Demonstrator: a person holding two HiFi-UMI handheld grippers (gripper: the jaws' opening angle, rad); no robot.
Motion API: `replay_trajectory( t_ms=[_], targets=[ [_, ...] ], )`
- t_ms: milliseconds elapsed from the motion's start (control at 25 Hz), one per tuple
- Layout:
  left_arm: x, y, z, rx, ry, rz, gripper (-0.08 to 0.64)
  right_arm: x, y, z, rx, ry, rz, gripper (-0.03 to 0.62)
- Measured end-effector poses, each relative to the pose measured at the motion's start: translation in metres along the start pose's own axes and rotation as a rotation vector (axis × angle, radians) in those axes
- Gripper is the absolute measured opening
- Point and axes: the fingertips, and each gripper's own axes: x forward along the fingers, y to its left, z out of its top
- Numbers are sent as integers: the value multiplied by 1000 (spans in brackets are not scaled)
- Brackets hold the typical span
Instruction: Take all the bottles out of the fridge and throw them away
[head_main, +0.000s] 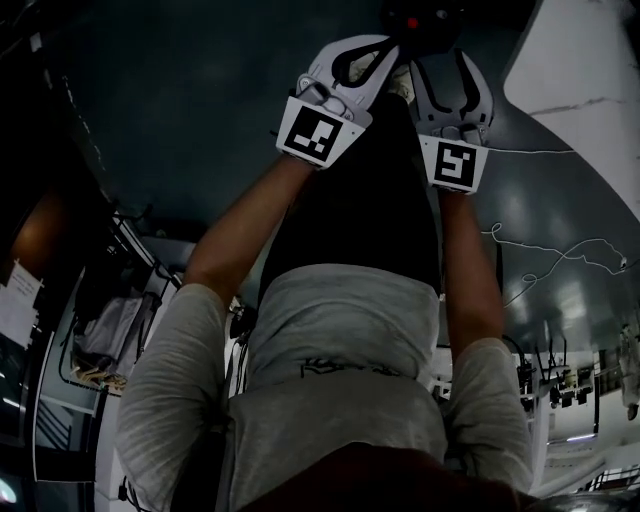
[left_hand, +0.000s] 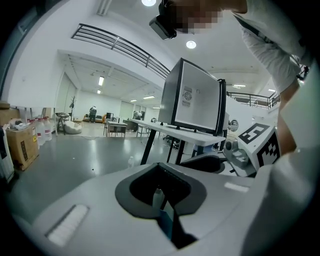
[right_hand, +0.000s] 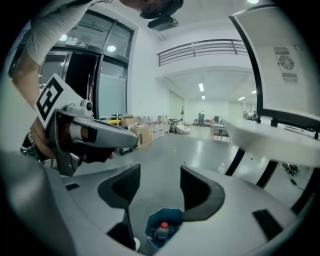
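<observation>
Bottle with a red cap (right_hand: 162, 231) stands in the blue bin (right_hand: 150, 227) at the bottom middle of the right gripper view. Its cap points up at our right gripper (right_hand: 159, 181), whose jaws are spread and empty directly above. Our left gripper (left_hand: 160, 167) is closed on nothing. We cannot see inside the fridge (left_hand: 200, 100), upper centre of the left gripper view.

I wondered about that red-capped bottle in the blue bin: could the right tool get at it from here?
Probably yes. The right tool has its jaws apart and points down at the open blue bin, and nothing shows between them and the bottle inside.
</observation>
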Motion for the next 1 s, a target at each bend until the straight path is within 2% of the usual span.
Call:
replay_trajectory(
  t_ms=[200,640,840,1000],
  targets=[
    [-22,-10,61,-27,-54,9,9,-33,2,74,50,-54,11,241],
    [-72,-49,218,-22,-138,-32,9,-102,-25,227,139,-139,28,132],
    [-95,-63,286,-1,-172,-55,9,-135,-34,304,86,-183,45,85],
    [-113,-76,335,8,-212,-78,9,-162,-34,346,96,-186,65,61]
  ],
)
